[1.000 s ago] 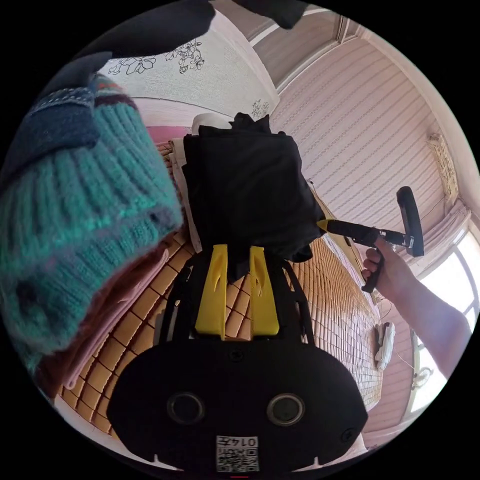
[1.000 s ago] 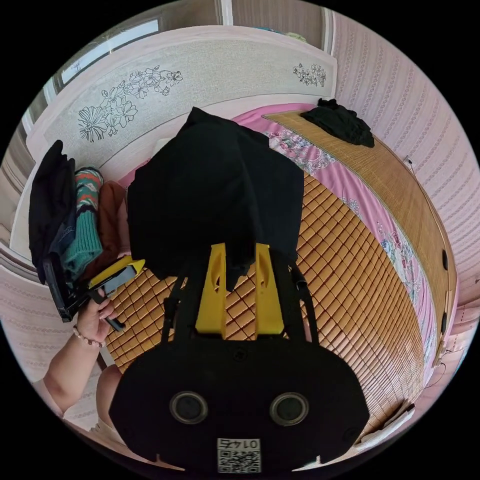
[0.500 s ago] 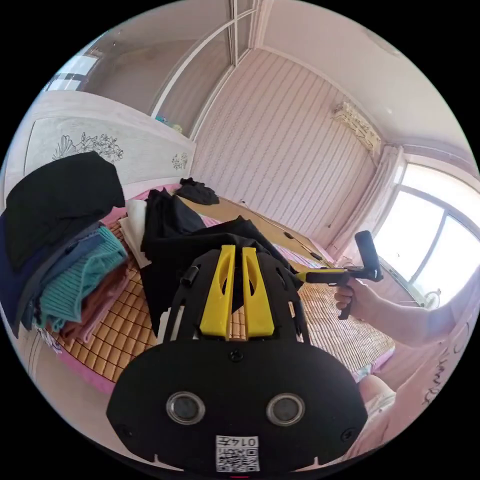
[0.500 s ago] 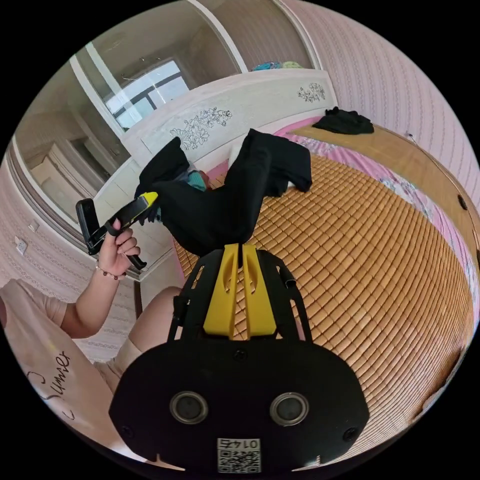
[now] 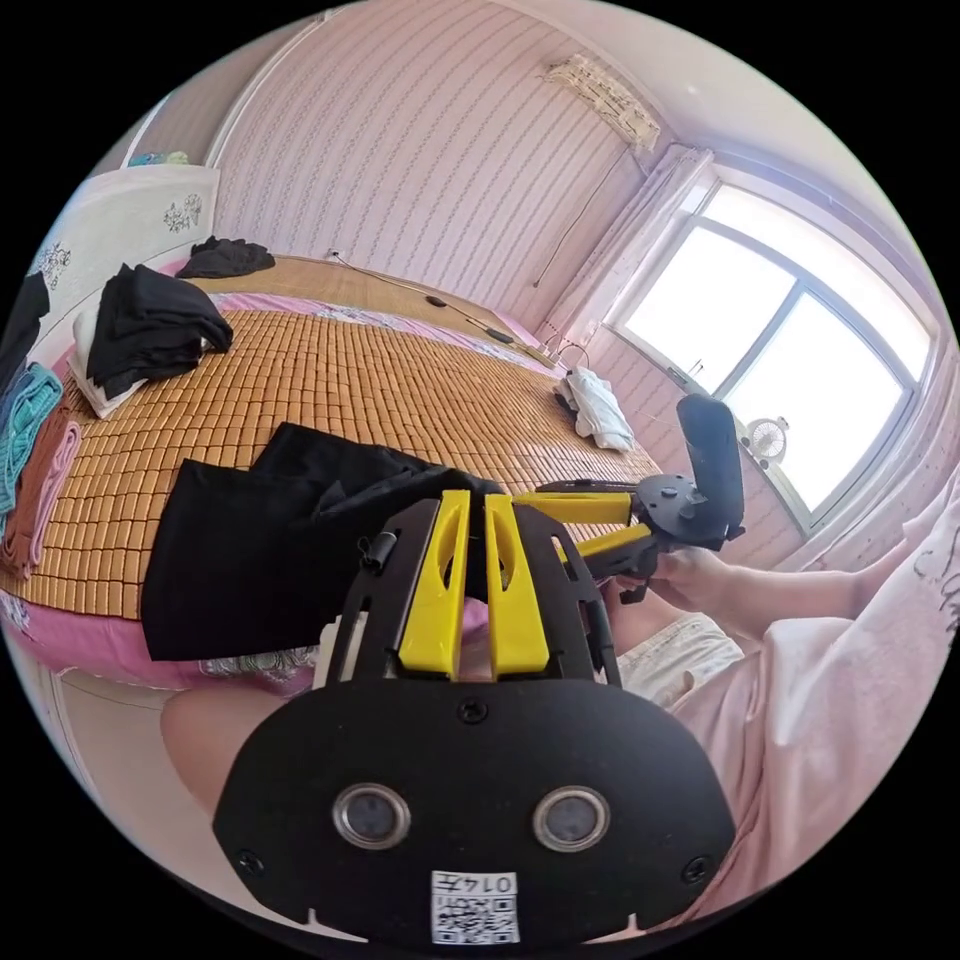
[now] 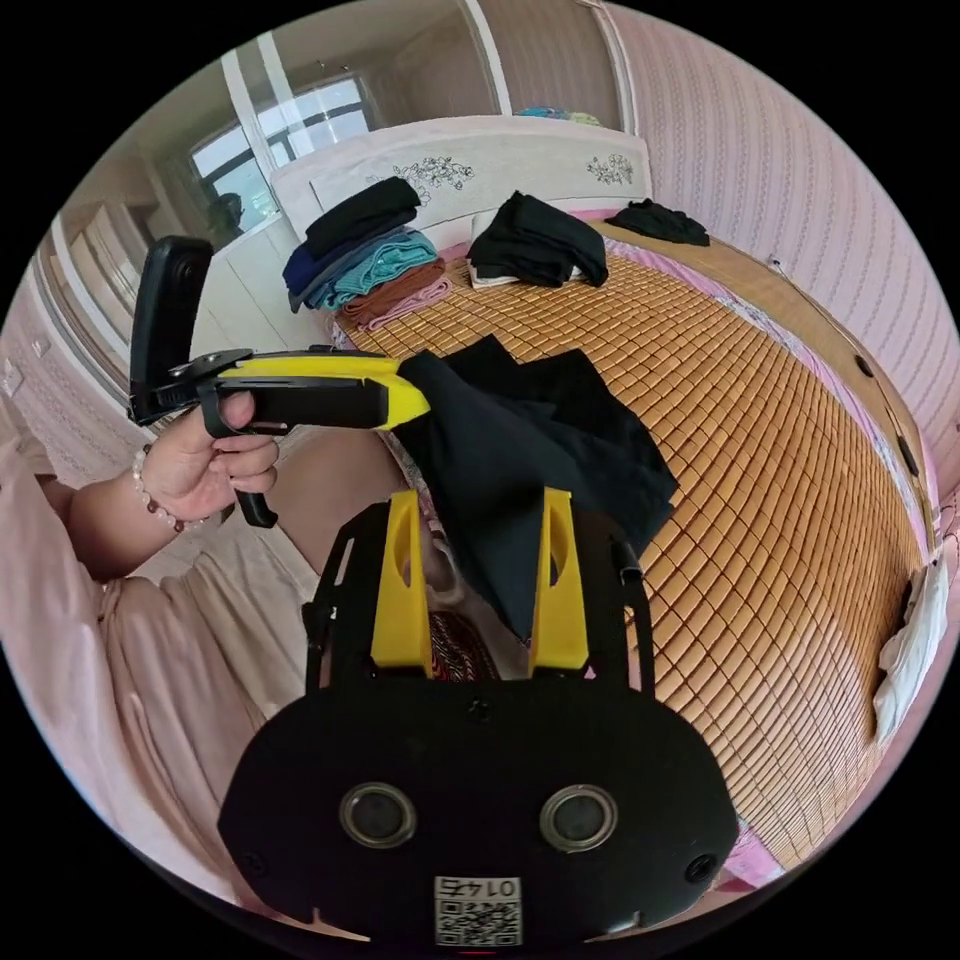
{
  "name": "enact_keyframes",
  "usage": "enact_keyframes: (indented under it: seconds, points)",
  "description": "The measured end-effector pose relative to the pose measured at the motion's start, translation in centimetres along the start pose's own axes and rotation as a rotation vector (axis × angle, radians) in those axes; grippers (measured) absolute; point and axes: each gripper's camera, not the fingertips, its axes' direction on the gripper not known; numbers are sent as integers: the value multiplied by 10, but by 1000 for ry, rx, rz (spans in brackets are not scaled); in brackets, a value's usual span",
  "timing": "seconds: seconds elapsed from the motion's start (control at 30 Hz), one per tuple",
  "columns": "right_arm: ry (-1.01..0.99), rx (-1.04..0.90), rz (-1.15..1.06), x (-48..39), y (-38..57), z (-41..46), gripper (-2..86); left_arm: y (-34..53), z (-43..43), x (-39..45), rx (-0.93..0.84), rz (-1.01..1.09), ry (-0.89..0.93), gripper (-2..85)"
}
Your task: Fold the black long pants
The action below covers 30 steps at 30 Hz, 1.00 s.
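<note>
The black long pants (image 6: 540, 440) lie crumpled on the bamboo mat (image 6: 780, 420) at the bed's near edge, one part hanging over the side. My left gripper (image 5: 470, 497) is shut on a corner of the pants (image 5: 260, 540); in the right gripper view the left gripper (image 6: 405, 400) pinches that corner at the left. My right gripper (image 6: 478, 495) is open, jaws wide apart, with a hanging flap of the black cloth between them but not pressed. In the left gripper view the right gripper (image 5: 550, 522) stands open just beside my left one, held by a hand (image 5: 690, 580).
A stack of folded clothes (image 6: 370, 255) and a folded black pile (image 6: 535, 240) sit by the headboard. Another black garment (image 6: 660, 220) lies at the far corner. A white cloth (image 5: 595, 410) rests near the window side. The person's legs and pink clothes are close below the grippers.
Both grippers have come away from the stack by the headboard to the bed's near edge, carrying the pants. The right gripper has opened and let go; the pants now rest on the mat.
</note>
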Motion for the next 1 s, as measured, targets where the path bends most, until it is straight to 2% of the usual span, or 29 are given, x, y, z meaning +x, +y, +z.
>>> enact_keyframes:
  seconds: [0.03, 0.1, 0.2, 0.3, 0.37, 0.43, 0.5, 0.67, 0.73, 0.83, 1.0]
  points:
    - [10, 11, 27, 5, -4, -3, 31, -4, 0, 3, 6, 3, -6, 20]
    - [-22, 66, 78, 20, -5, -15, 23, -9, -2, 3, 16, -19, -6, 35]
    - [-90, 258, 221, 58, 9, -61, 12, -15, -14, -3, 77, -32, 26, 41]
    - [-95, 440, 442, 112, 57, -106, 12, -20, -27, -8, 95, -59, -67, 42]
    - [-10, 429, 555, 142, 93, -114, 18, -22, -28, -15, 78, -81, -148, 44]
    - [189, 274, 681, 170, 137, -107, 39, -25, -19, -29, 19, -120, -222, 49]
    - [225, 154, 711, 178, 160, -97, 61, -29, -6, -40, -33, -167, -235, 54]
    - [240, 34, 564, 154, 164, -82, 98, -48, 42, -54, -136, -215, -335, 85]
    - [216, 11, 465, 140, 148, -74, 103, -62, 76, -62, -243, -214, -399, 109]
    - [190, -6, 349, 128, 124, -64, 106, -85, 116, -68, -337, -204, -374, 126]
    - [173, -36, 243, 125, 94, -56, 118, -137, 164, -48, -366, -134, -325, 136]
